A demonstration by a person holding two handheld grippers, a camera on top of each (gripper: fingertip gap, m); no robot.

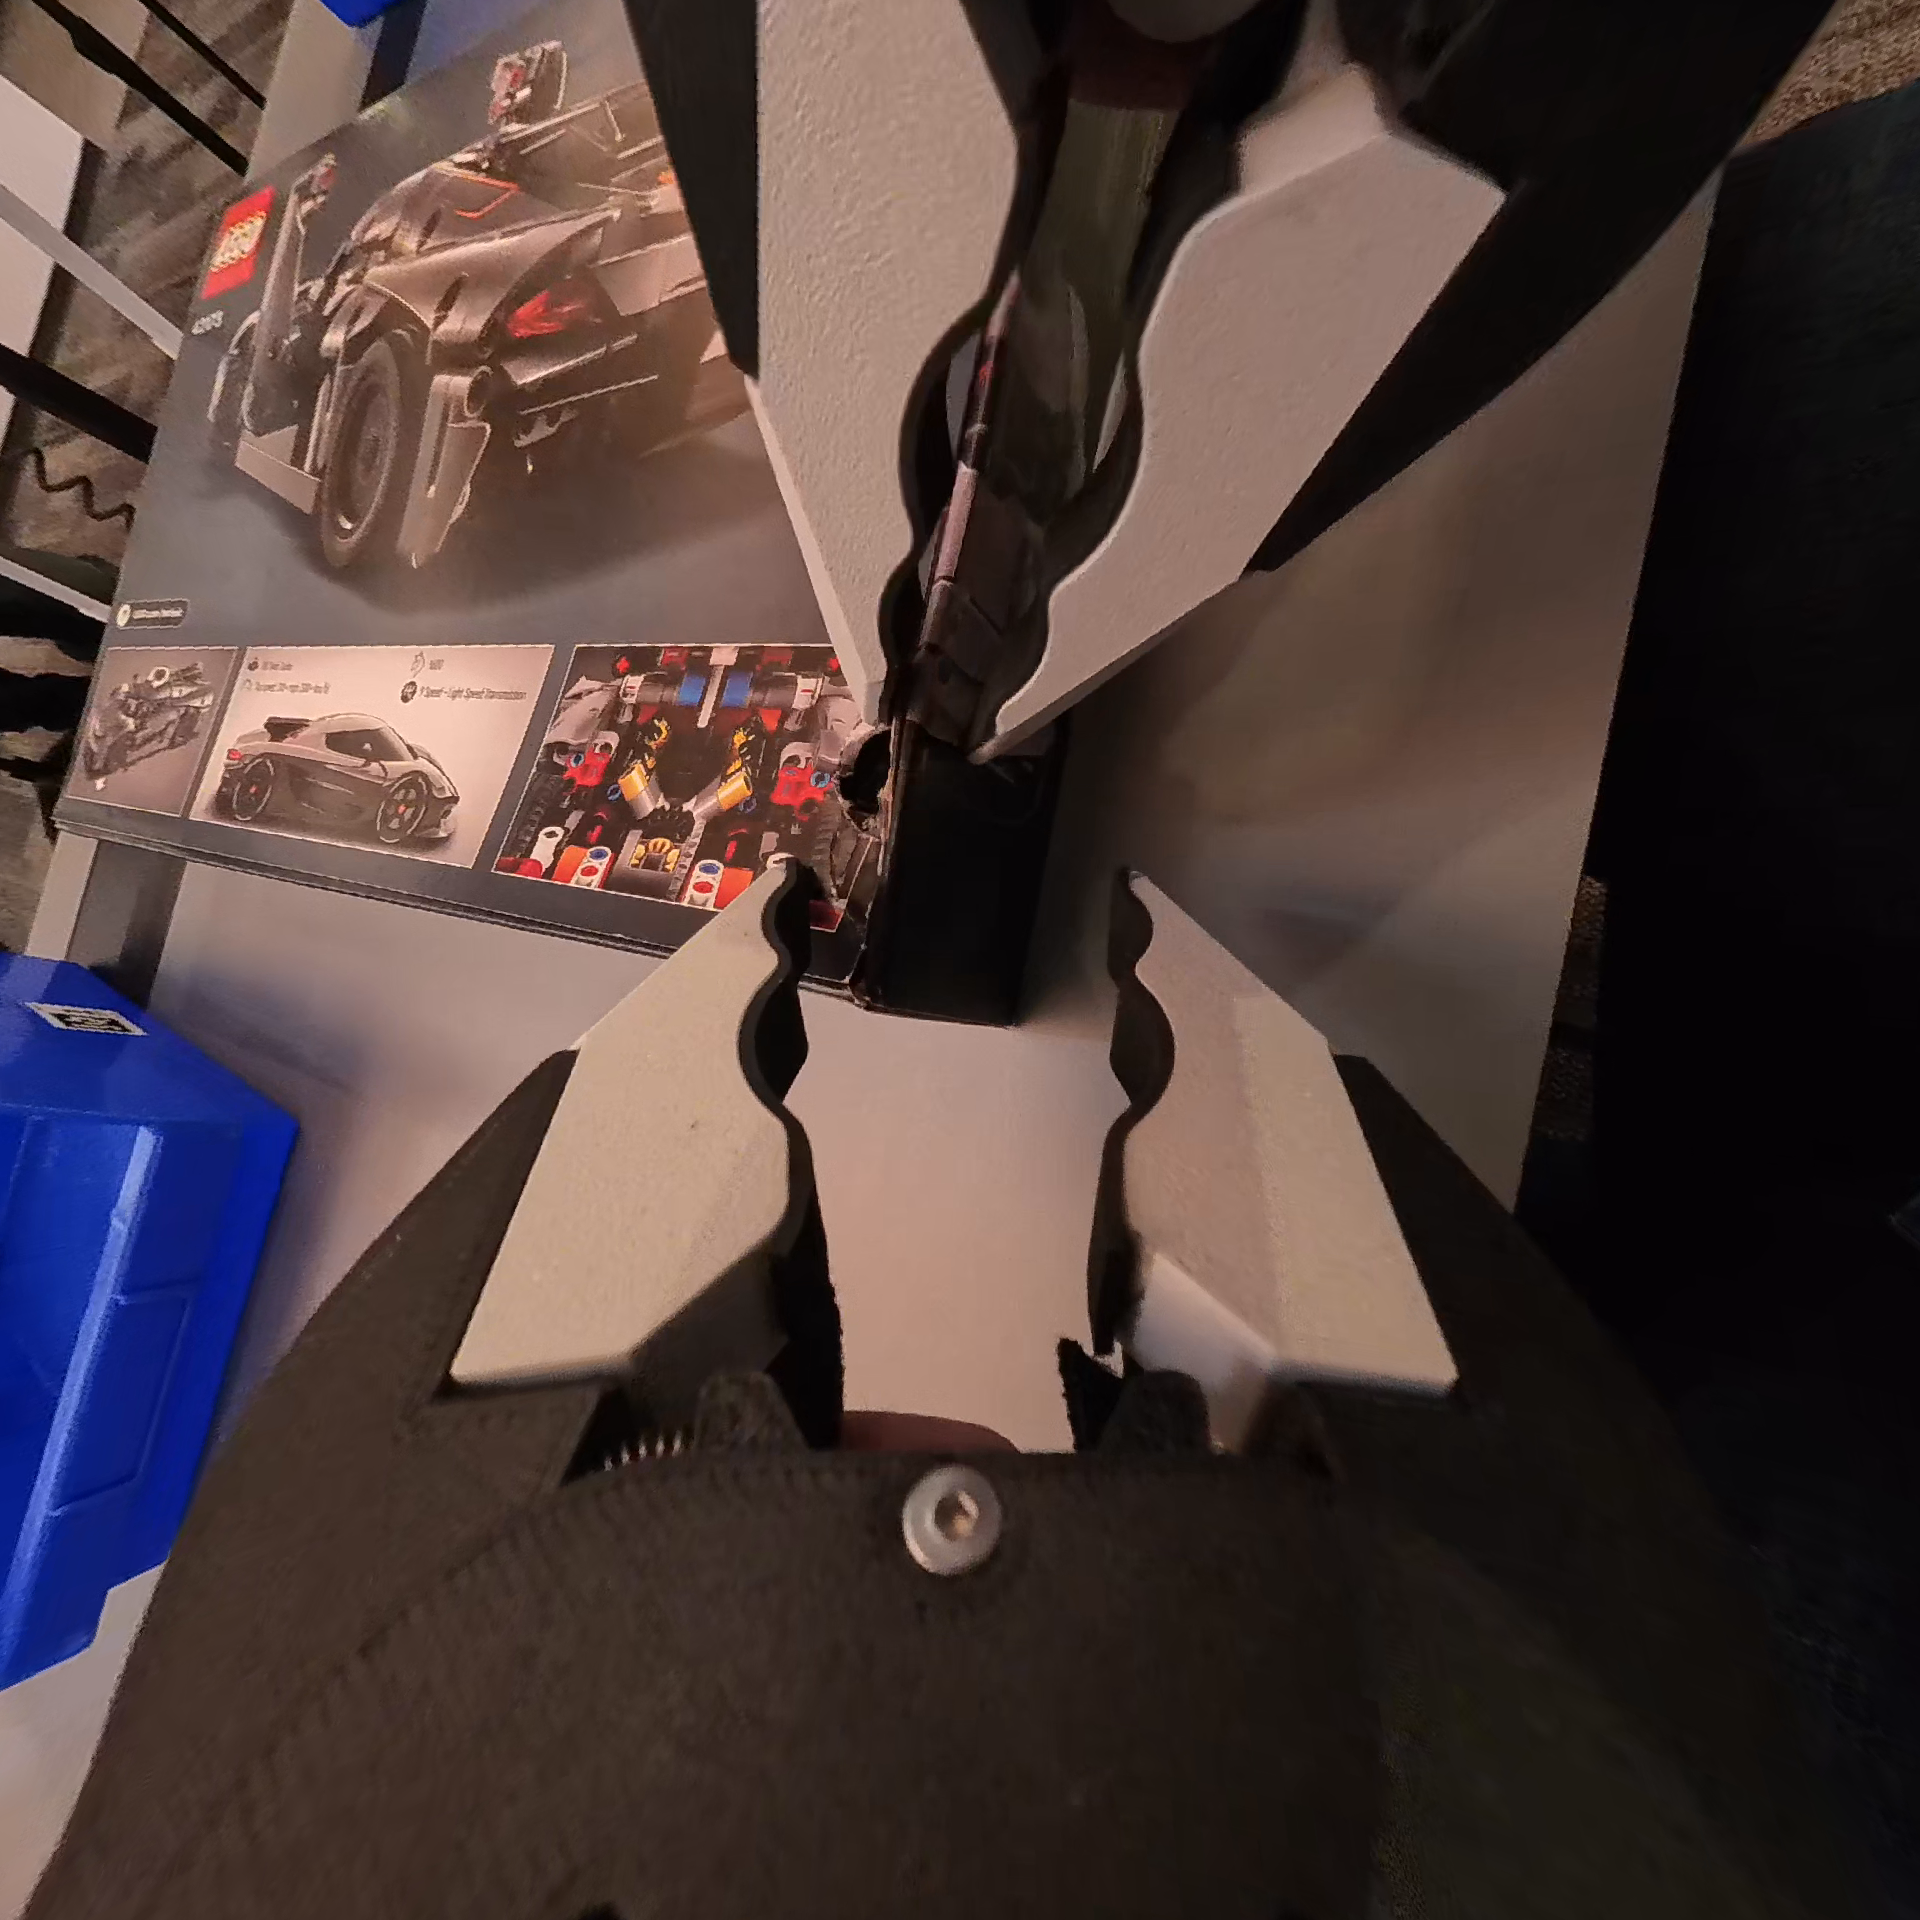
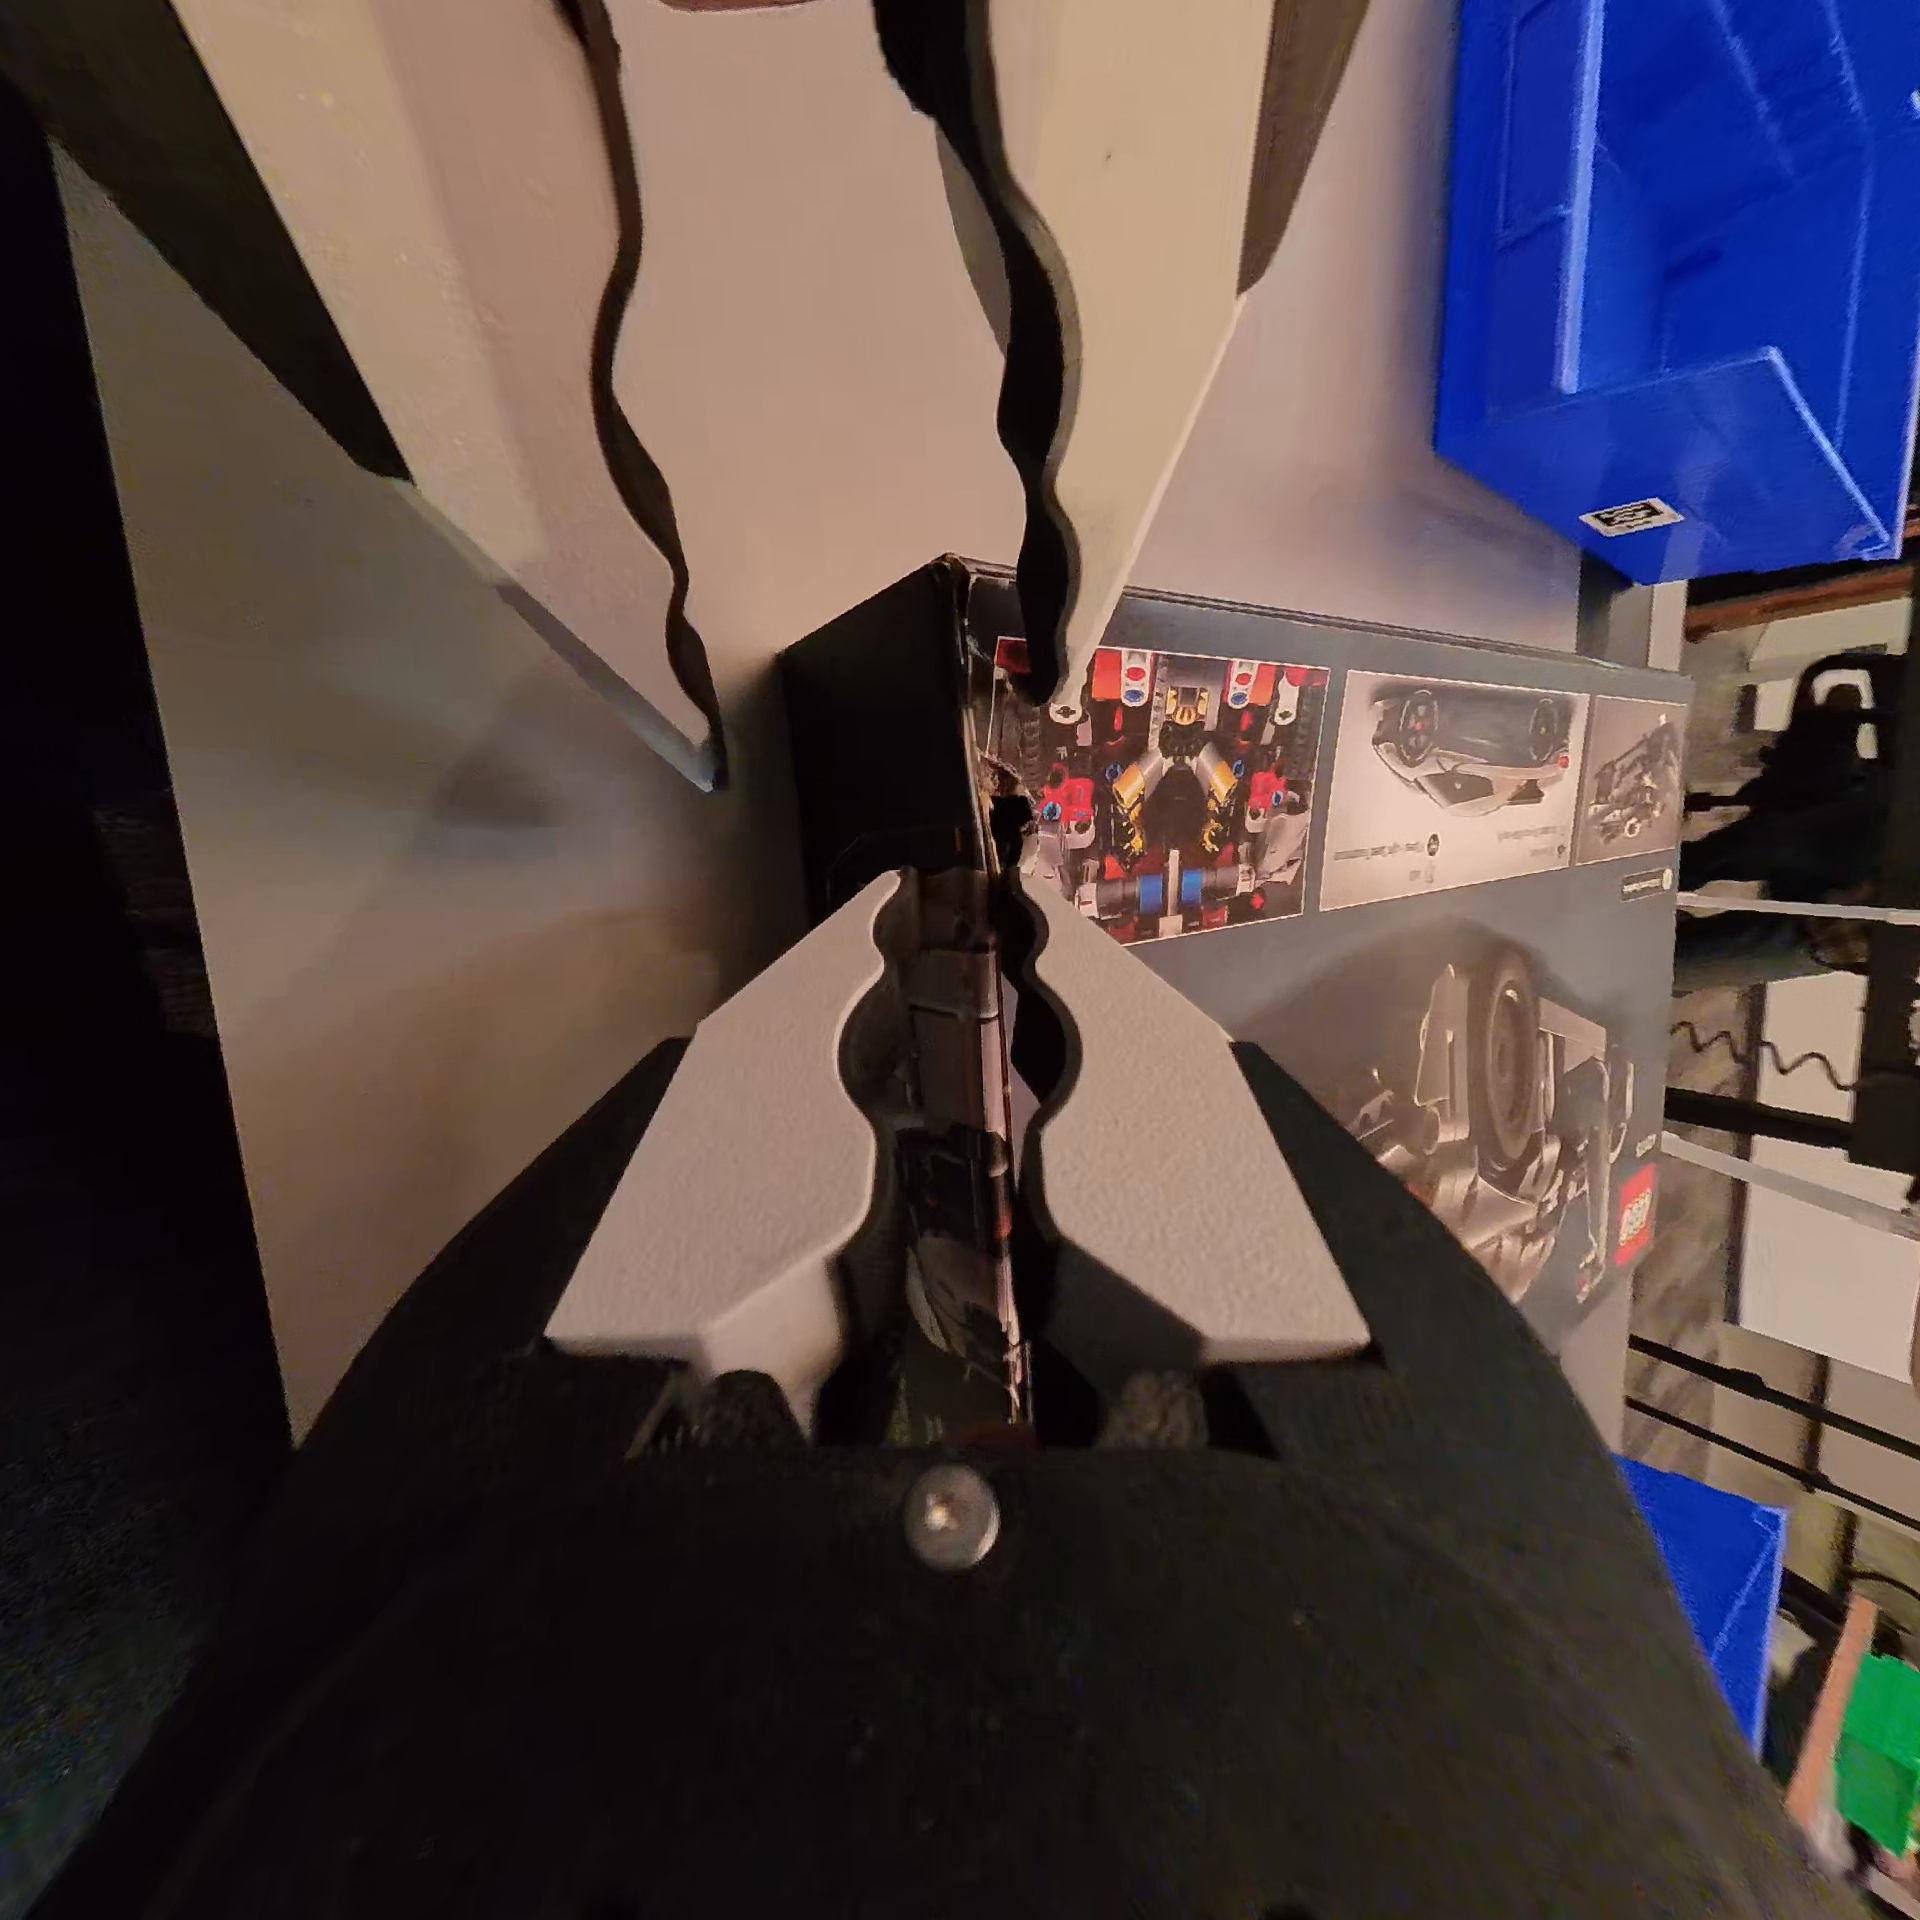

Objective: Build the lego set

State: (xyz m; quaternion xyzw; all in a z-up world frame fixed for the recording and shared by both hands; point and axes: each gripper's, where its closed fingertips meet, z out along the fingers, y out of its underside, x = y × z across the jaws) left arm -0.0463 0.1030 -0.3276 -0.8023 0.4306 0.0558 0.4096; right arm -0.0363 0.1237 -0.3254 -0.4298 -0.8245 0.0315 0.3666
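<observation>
— Cardboard lego box point(image 1: 436, 499), lying on the white table point(image 1: 343, 997), its torn end flap point(image 2: 961, 1122) sitting clenched in my right tongs point(image 2: 961, 904).
— Left tongs point(image 1: 956, 883)?
— Gaping loose just before its corner; blue bin point(image 1: 94, 1247) is sitting beside them.

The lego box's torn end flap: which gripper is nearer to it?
Right. The right gripper is clamped on the flap of the lego box; the left gripper is open, just short of the box's corner.
</observation>
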